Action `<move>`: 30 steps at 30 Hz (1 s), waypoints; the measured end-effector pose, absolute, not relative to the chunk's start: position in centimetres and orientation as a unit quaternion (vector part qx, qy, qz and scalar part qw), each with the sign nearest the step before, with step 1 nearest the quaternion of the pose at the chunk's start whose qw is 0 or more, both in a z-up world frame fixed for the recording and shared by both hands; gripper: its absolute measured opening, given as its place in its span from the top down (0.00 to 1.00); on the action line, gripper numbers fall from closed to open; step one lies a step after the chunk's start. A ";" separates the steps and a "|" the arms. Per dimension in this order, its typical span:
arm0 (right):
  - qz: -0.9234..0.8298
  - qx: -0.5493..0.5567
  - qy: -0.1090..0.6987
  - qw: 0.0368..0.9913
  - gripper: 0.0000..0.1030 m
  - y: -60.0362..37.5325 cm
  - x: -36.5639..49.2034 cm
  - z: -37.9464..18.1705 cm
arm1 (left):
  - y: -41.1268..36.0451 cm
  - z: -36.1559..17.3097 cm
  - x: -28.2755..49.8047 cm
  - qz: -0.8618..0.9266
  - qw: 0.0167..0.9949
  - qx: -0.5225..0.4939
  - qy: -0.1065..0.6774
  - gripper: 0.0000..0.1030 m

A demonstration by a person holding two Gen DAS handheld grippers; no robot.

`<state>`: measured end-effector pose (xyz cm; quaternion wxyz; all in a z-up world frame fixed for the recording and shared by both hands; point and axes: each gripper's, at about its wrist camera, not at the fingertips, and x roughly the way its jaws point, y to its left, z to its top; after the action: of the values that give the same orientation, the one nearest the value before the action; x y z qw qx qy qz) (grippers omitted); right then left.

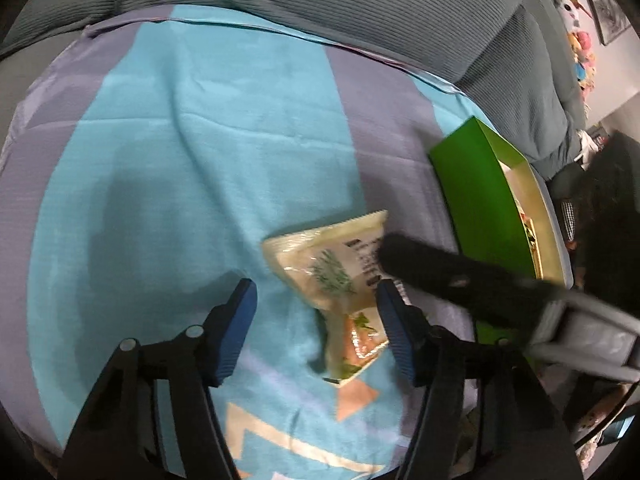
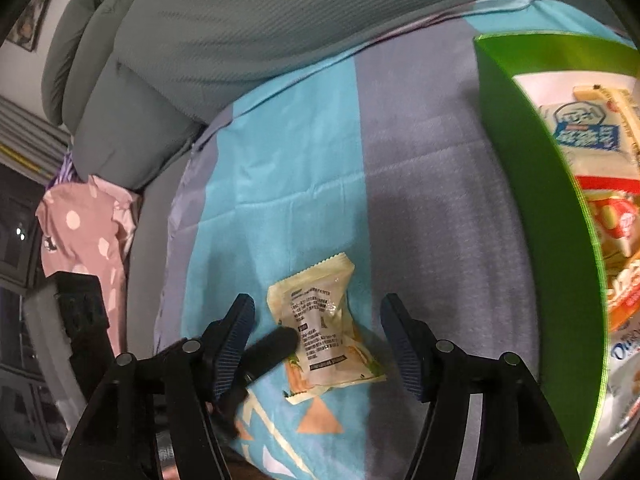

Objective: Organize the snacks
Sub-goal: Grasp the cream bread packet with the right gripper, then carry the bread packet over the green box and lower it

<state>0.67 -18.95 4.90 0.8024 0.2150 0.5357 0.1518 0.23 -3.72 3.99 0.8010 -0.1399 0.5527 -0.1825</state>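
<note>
While both jaws gape, the snack packet (image 2: 324, 332) lies between the right hand-held gripper (image 2: 318, 340).

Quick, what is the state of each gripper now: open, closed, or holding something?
Left gripper: open, holding nothing; the snack packet lies between its fingers on the cloth.
Right gripper: open, holding nothing, over the same packet.

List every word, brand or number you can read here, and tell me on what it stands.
Nothing reads clearly.
Snack packet on the cloth: black printed lines, too small and blurred.
Blue-labelled pack in the green box: characters blurred.
White pack at the edge: blue letters, cut off, unreadable.
</note>
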 end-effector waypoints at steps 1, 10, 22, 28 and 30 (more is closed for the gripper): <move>0.148 0.212 0.542 0.799 0.35 -18.8 0.8 4.5 | -3.9 3.9 0.2 -0.182 0.801 -0.139 0.553 0.43; 0.169 0.216 0.564 0.779 0.42 -18.0 1.2 2.9 | -5.3 3.2 -0.1 -0.208 0.790 -0.137 0.561 0.55; 0.171 0.198 0.561 0.785 0.48 -17.4 0.8 2.8 | -6.6 4.2 -0.7 -0.227 0.804 -0.109 0.538 0.61; 0.176 0.191 0.548 0.795 0.48 -17.1 0.2 4.2 | -6.5 5.7 -1.3 -0.237 0.818 -0.104 0.513 0.61; 0.176 0.187 0.544 0.799 0.48 -17.2 -0.1 4.9 | -6.5 6.3 -1.7 -0.240 0.820 -0.104 0.508 0.61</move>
<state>-0.09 -17.17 4.88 0.7989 0.1873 0.5440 0.1755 -1.66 -6.48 6.32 0.8204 -0.1037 0.5083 -0.2405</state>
